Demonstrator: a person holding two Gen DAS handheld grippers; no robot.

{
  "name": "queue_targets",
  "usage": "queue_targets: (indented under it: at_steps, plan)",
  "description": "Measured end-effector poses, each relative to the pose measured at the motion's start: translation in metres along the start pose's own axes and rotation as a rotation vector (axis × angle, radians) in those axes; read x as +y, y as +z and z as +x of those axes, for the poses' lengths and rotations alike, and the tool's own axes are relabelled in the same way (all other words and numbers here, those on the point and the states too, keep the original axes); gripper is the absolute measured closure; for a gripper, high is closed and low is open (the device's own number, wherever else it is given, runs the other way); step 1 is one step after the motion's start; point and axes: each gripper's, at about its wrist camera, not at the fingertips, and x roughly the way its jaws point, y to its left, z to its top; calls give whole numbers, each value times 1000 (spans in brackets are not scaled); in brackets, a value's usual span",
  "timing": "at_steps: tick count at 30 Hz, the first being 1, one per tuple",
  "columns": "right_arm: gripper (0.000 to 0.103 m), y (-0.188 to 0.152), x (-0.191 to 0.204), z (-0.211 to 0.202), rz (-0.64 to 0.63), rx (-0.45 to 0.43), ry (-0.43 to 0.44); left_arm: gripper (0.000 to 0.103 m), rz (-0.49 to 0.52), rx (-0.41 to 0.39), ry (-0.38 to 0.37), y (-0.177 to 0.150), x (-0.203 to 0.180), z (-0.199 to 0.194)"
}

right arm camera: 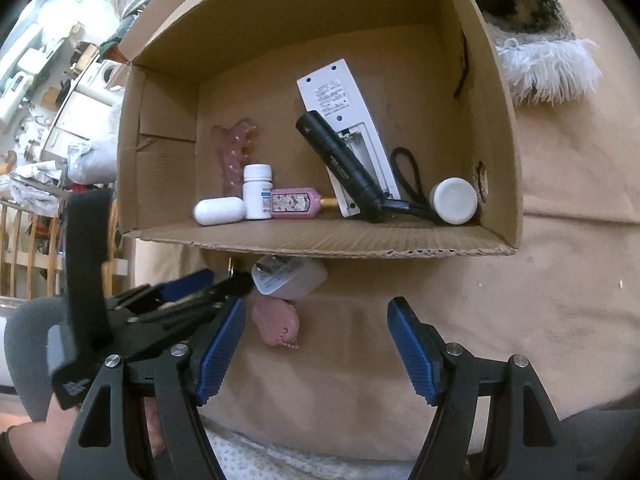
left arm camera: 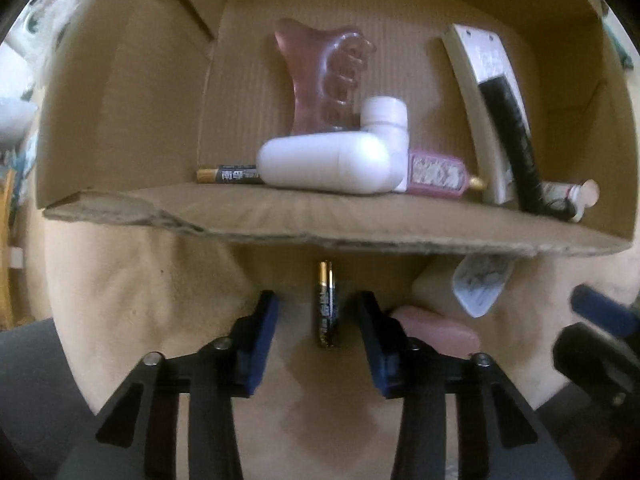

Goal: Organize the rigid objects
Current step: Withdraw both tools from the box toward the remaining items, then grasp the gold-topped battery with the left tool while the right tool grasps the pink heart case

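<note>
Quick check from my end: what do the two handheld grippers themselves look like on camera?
Both match: the left gripper and right gripper have angular black linkage arms with triangular cutouts and silver pivot bolts, ending in blue textured pads. In the right wrist view, a black strap with white lettering loops over the left gripper's grey body. No cables visible.

The cardboard box (right arm camera: 496, 132) is seen open toward the cameras, its near wall (left arm camera: 320, 216) low. Wide bare floor is left at the back and left of the box. The near edge is crowded by a white capsule (left arm camera: 324, 164), pill bottle (right arm camera: 258, 192), pink flask (right arm camera: 294, 203), remote (right arm camera: 348, 128), flashlight (right arm camera: 340, 164) and jar (right arm camera: 454, 200). Outside, the strip below the wall is blocked by a battery (left arm camera: 326, 304), a plug (right arm camera: 288, 278) and a pink piece (right arm camera: 276, 320); open cloth (right arm camera: 560, 300) is left to the right.
</note>
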Motion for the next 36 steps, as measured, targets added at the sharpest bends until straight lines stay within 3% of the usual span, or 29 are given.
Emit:
queue_targets:
  at_steps: [1, 3, 8, 12, 19, 24, 33, 34, 35, 36]
  plan:
    - [26, 0, 0, 1, -2, 2, -1, 74, 4, 4, 4, 1, -1, 0]
    - [26, 1, 1, 1, -5, 3, 0, 94, 8, 14, 5, 2, -2, 1]
    - [26, 3, 4, 6, -12, 10, 1, 94, -23, 14, -21, 8, 11, -2]
    - [26, 0, 5, 11, -11, 30, 14, 94, -36, -9, 6, 11, 20, -9]
    - [26, -3, -8, 35, 106, 125, 129, 94, -101, -53, 5, 12, 43, -28]
    - [26, -4, -4, 58, 153, 168, 163, 94, -109, -42, 1, 9, 45, -34]
    - [28, -4, 31, 86, 58, 151, 34, 94, -100, -46, 25, 1, 42, -29]
    - [32, -8, 36, 83, 35, 142, 3, 94, -104, -44, 27, 1, 43, -29]
    - [44, -10, 40, 82, 13, 132, -36, 94, -110, -44, 30, 0, 42, -28]
    - [50, -12, 43, 81, -17, 124, -76, 94, -113, -44, 34, 0, 42, -27]
